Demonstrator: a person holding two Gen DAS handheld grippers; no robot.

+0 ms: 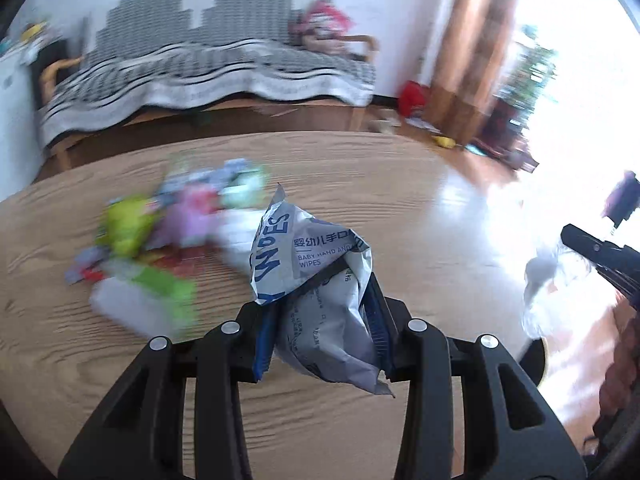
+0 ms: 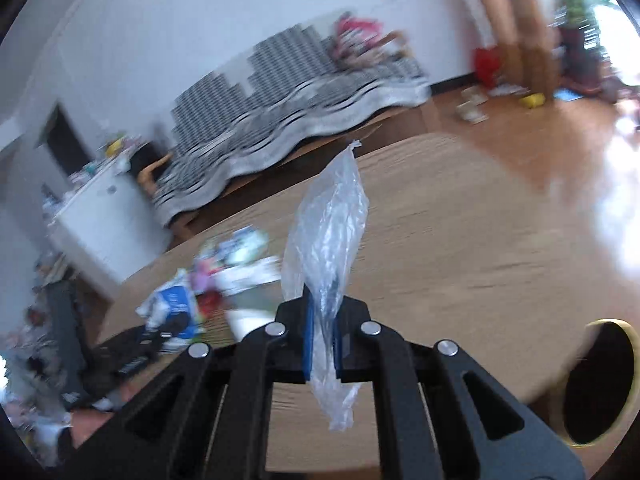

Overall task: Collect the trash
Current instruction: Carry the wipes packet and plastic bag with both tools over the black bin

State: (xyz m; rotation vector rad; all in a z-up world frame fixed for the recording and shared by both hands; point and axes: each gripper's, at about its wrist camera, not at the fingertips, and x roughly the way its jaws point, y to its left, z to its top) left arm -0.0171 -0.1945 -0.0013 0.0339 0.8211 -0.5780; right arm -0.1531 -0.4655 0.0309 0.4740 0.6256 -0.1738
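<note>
1. The left gripper (image 1: 322, 320) clamps a crumpled wipes pack (image 1: 312, 264) between its blue pads, jaws partly open around it, above the wooden table (image 1: 400, 168).
2. The right gripper (image 2: 322, 336) pinches a clear plastic bag (image 2: 328, 232), jaws nearly closed.
3. A blurred litter pile (image 1: 160, 240) lies on the table to the left.
4. A round hole (image 2: 596, 384) gapes near the table's right edge.

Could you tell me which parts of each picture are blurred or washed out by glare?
Left wrist view: wipes packet sharp, trash pile smeared, window glare whitens the table at right. Right wrist view: clear plastic bag sharp, sofa streaked, glare at right.
</note>
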